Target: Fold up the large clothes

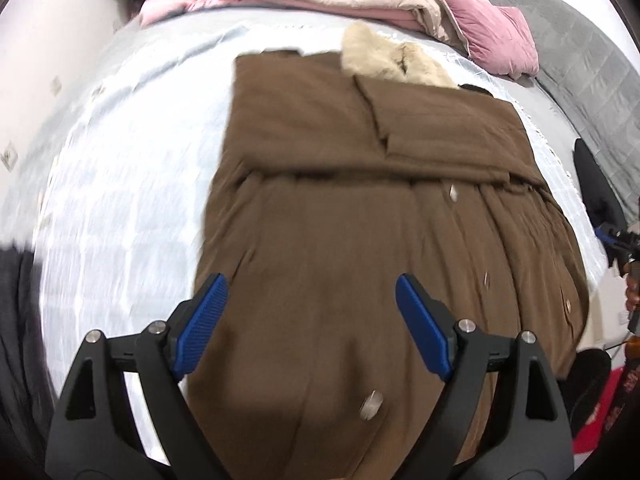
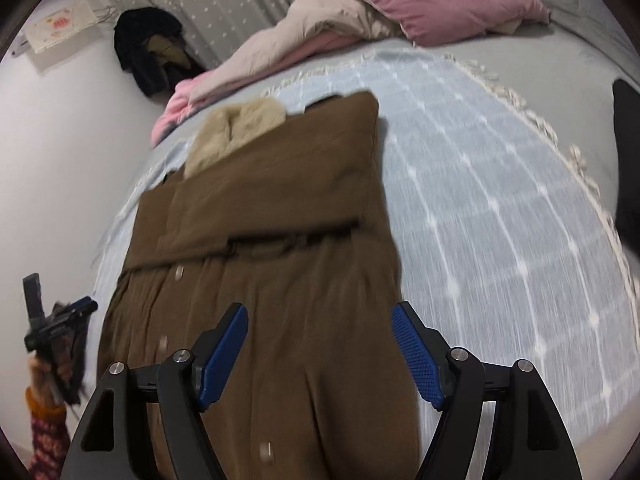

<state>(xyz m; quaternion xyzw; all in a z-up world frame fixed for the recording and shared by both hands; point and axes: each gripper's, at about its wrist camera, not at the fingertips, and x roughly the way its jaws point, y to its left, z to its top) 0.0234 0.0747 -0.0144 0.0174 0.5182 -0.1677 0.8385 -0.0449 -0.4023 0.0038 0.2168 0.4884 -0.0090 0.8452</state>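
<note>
Both wrist cams sit above the bed's near edge, angled steeply down and forward. Left one's over the brown coat (image 1: 360, 208), right one beside it; both share the coat (image 2: 272, 216) and pink pillow (image 1: 496, 36).

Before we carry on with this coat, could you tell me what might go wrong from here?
1. Both the left gripper and right gripper are open above the brown coat, gripping nothing; a shallow pinch may catch only the top layer and undo the sleeve fold.
2. The fur collar sticks out past the top edge and could spill from the bundle.
3. The coat's lower end seems to hang over the bed's edge and might drag it down.
</note>
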